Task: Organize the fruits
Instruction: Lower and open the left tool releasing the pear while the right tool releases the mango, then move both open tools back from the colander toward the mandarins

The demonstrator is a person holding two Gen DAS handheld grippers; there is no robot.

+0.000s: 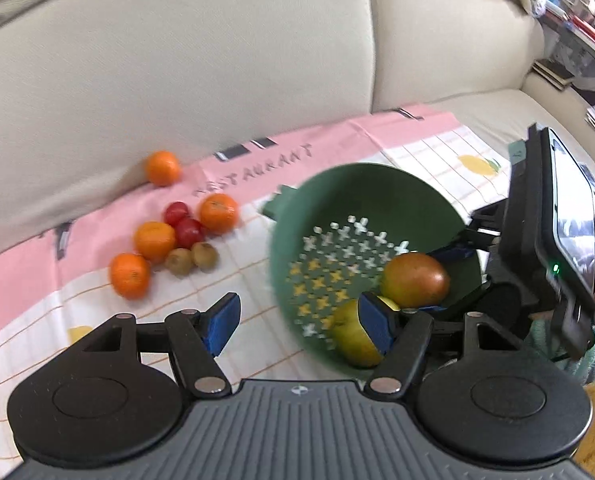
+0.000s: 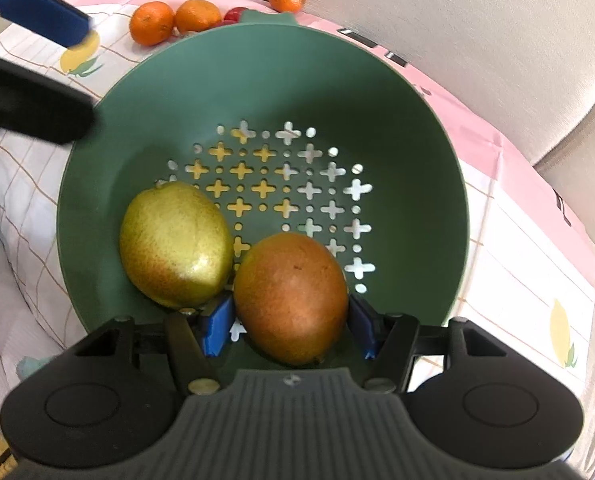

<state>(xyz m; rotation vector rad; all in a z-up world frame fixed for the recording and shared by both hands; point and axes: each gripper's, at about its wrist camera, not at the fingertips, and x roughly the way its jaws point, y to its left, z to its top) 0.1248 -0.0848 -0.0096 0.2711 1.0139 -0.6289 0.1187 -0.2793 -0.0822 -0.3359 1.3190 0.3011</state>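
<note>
A: Where are the fruits sitting?
B: On the sofa [image 1: 217, 60], the green colander [image 2: 281, 76] is holding the yellow-green pear [image 2: 175, 242].
A: The tools?
B: The right tool [image 2: 291, 324] is gripping the reddish mango [image 2: 291, 296] inside; the left tool [image 1: 299, 326] is hanging released, empty, near the oranges [image 1: 155, 240].

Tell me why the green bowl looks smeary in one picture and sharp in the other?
Left wrist view: the green bowl and oranges are smeared by motion blur, and the sofa edges bend from the fisheye lens. Right wrist view: the bowl's holes and both big fruits, the yellow one with a glare spot, look crisp; only the left claw at the corner is blurred.
</note>
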